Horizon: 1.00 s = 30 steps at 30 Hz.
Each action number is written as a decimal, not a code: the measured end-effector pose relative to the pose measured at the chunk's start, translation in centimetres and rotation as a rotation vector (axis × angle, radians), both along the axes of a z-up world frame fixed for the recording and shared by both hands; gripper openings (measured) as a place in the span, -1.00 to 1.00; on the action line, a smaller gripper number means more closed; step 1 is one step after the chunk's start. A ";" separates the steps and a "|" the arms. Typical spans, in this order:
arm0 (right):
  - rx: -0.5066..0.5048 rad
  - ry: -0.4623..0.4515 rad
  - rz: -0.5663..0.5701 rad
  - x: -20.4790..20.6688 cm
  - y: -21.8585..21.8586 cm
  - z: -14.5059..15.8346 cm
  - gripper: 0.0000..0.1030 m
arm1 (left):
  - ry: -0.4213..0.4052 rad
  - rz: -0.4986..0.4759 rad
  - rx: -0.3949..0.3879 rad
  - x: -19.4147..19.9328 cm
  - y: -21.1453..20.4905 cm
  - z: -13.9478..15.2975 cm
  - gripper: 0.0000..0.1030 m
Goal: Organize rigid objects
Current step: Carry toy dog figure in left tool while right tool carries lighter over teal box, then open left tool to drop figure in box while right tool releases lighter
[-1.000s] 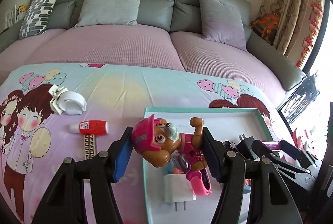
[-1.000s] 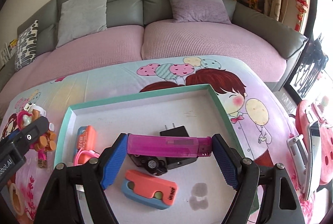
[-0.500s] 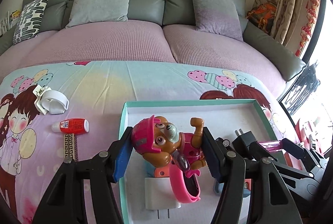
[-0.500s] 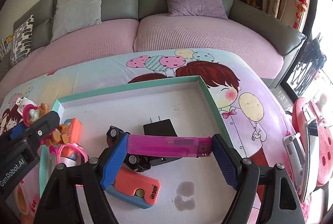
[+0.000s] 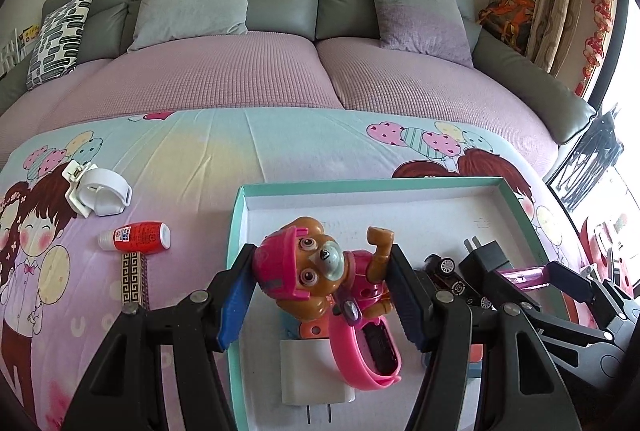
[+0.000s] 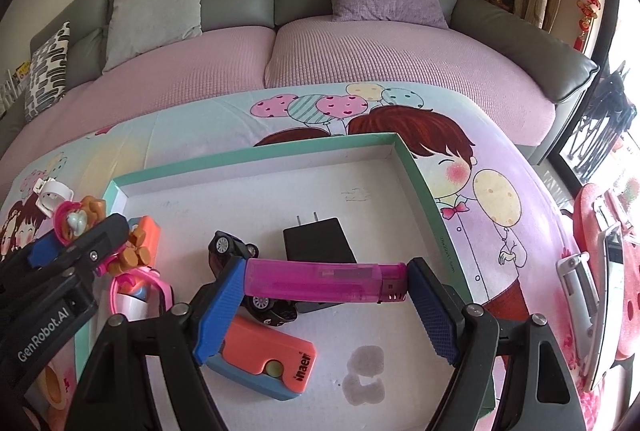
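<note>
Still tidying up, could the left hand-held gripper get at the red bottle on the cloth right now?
Probably not yet: the left hand-held gripper is shut on the toy dog; otherwise the way to the red bottle looks free.

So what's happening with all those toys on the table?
Someone is tidying small things into a teal tray. The left gripper holds a toy puppy in a pink helmet above the tray, and the right gripper holds a pink lighter over it. A toy car and black charger already lie inside.
</note>
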State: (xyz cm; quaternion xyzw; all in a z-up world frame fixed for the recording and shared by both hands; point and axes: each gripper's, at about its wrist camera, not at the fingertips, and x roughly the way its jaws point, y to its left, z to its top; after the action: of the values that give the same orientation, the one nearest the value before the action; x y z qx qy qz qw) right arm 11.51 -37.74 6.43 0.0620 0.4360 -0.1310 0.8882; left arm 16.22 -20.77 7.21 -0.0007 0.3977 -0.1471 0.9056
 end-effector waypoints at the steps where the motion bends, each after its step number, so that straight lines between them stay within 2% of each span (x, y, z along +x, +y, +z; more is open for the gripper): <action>1: 0.001 0.002 0.000 0.0 0.0 -0.1 0.61 | -0.002 -0.001 0.005 0.0 -0.1 0.0 0.26; 7: -0.009 0.017 -0.001 0.1 0.0 -0.3 0.61 | 0.001 -0.007 0.024 -0.2 -0.4 0.0 0.28; 10: -0.021 0.022 0.001 0.3 0.0 -0.4 0.62 | 0.005 0.003 0.029 -0.1 -0.1 0.0 0.40; 16: -0.029 0.031 0.018 0.4 0.2 -0.7 0.65 | -0.002 0.018 0.029 -0.1 0.4 0.2 0.42; 19: -0.043 0.031 0.024 0.5 0.4 -0.7 0.76 | -0.008 0.033 0.024 -0.1 0.8 0.3 0.45; 21: -0.051 0.029 0.026 0.5 0.6 -0.7 0.90 | -0.008 0.043 0.023 -0.1 1.1 0.3 0.45; 26: -0.051 0.014 0.030 0.4 0.7 -0.5 1.00 | -0.018 0.068 0.029 0.1 1.7 0.5 0.48; 27: -0.048 0.011 0.030 0.4 0.7 -0.5 1.00 | -0.022 0.075 0.030 0.1 1.8 0.5 0.51; 29: -0.039 0.008 0.029 0.5 0.6 -0.5 1.00 | -0.027 0.091 0.036 0.2 2.1 0.5 0.79; 30: -0.036 0.007 0.029 0.5 0.6 -0.5 1.00 | -0.036 0.105 0.041 0.2 2.3 0.6 0.82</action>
State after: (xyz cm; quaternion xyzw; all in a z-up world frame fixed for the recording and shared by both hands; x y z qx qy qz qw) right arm 11.97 -37.13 5.97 0.0395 0.4373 -0.1263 0.8895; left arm 16.38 -18.51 7.79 -0.0006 0.3837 -0.0913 0.9189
